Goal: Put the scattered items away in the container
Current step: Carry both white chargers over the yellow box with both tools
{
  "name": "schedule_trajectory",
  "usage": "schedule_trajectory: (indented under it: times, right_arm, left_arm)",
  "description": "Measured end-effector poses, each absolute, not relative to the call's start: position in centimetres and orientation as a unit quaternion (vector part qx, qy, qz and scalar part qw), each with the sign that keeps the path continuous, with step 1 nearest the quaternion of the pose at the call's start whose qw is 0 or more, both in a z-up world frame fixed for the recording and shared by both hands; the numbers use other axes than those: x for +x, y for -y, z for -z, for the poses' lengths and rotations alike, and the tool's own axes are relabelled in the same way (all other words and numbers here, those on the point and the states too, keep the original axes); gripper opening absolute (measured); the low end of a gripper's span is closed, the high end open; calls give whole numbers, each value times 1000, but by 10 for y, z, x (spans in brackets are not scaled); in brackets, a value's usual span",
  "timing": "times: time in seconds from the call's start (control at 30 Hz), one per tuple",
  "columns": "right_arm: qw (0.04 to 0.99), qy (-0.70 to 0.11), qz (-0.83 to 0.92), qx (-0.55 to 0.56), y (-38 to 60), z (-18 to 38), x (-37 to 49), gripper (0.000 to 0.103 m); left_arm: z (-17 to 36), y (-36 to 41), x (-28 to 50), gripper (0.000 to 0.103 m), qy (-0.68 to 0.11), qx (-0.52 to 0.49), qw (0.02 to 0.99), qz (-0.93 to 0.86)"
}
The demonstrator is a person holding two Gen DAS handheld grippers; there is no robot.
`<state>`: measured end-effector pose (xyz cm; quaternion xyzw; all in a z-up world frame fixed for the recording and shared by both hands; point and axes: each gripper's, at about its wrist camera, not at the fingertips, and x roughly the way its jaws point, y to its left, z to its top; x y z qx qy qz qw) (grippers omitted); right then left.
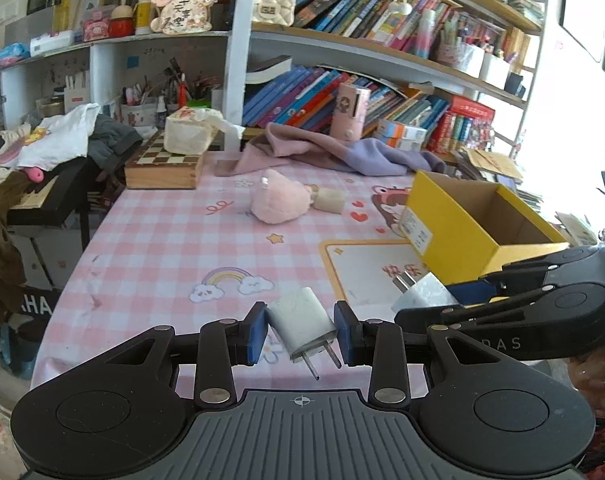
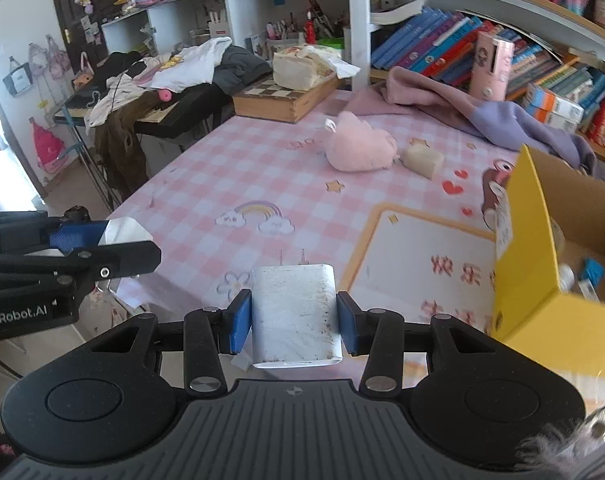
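Both grippers are loaded: the left gripper (image 1: pixel 301 334) has its blue pads closed partway onto a small white charger (image 1: pixel 302 322), prongs tilted back toward the camera, while the right gripper (image 2: pixel 293 324) is clamped on a bigger white plug block (image 2: pixel 294 316), prongs pointing away over the pink checked tablecloth (image 2: pixel 206 168). The yellow box (image 2: pixel 526 280), open-topped with a few small bits already inside, sits just to the right of the right gripper, so a drop looks close. These chargers should be light, rigid and smooth-sided, likely a touch slippery, so a squeeze across the flat faces, clear of the metal prongs, seems the safe hold, and that is where the pads sit now. Further up the table wait a pink plush toy (image 1: pixel 280 202) and, just beside it, a pale block (image 1: pixel 329 200); the plush should squash easily anywhere
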<state>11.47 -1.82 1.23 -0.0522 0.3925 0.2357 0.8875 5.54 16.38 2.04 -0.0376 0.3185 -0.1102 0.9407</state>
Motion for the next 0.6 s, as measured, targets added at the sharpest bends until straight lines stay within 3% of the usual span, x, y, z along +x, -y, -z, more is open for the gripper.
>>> schedule_trajectory:
  times: [0.6]
  right_arm:
    - [902, -403, -152, -22, 63, -9, 56, 42]
  left_arm:
    - [-17, -124, 37, 34, -323, -15, 923, 209]
